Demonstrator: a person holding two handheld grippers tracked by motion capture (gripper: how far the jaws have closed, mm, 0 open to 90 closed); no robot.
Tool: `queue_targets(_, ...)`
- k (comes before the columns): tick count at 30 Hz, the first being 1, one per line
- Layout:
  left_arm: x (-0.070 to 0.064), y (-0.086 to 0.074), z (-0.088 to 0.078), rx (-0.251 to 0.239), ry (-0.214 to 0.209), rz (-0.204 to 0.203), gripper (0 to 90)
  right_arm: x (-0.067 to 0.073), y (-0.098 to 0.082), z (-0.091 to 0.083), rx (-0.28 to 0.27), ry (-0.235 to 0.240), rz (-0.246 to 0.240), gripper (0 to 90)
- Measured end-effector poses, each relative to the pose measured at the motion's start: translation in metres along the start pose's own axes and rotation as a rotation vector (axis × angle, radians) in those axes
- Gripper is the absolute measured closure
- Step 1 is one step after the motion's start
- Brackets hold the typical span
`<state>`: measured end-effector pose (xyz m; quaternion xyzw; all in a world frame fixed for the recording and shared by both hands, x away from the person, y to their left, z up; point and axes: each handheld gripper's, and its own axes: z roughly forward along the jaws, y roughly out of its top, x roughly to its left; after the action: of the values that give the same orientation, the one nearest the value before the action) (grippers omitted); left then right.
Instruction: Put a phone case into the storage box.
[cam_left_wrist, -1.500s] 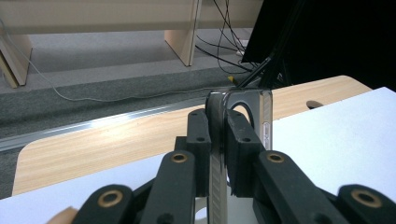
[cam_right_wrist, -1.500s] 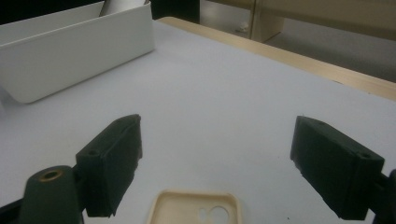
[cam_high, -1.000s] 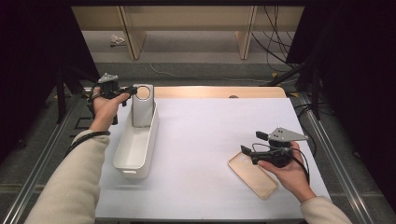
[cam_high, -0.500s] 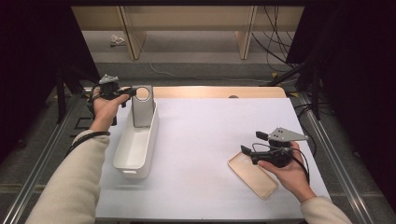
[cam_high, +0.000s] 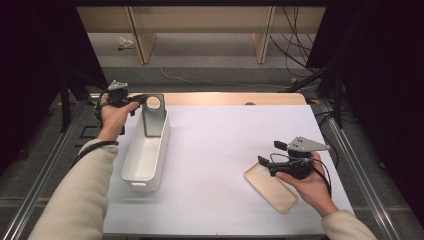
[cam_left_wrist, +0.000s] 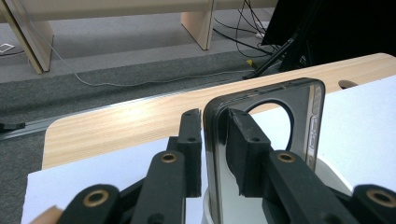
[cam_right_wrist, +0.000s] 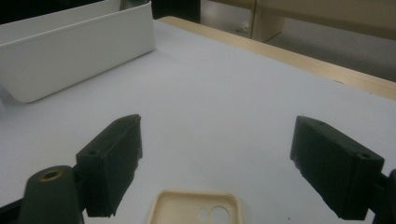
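Grey phone case (cam_left_wrist: 261, 140) between left gripper (cam_left_wrist: 215, 140) jaws

1. The grey phone case (cam_left_wrist: 261, 154) in your left gripper (cam_left_wrist: 215, 140) looks like glossy, smooth plastic, with reflections along its edge.
2. The beige phone case (cam_high: 272, 187) by your right gripper (cam_right_wrist: 217, 154) looks like matt plastic.
3. The white bin (cam_high: 145, 160) looks like smooth plastic with a slight sheen.
4. The table's (cam_left_wrist: 116, 126) far edge shows light wood grain; its white cover is matt.
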<state>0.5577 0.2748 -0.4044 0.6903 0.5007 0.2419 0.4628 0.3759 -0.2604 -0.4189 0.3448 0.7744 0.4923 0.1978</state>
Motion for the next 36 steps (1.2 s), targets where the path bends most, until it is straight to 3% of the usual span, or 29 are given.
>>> queue_targets(11, 0.000, -0.001, 0.002, 0.015, 0.018, 0.016, 72.4, 0.000, 0.000, 0.000, -0.001, 0.001, 0.000, 17.7)
queue_targets(24, 0.001, -0.002, 0.001, 0.035, 0.046, 0.024, 62.6, 0.000, 0.000, 0.000, 0.001, 0.003, 0.001, 17.7)
queue_targets(36, -0.004, 0.000, -0.008, 0.064, 0.051, 0.030, 44.5, 0.000, 0.000, 0.000, 0.001, 0.001, -0.001, 17.6)
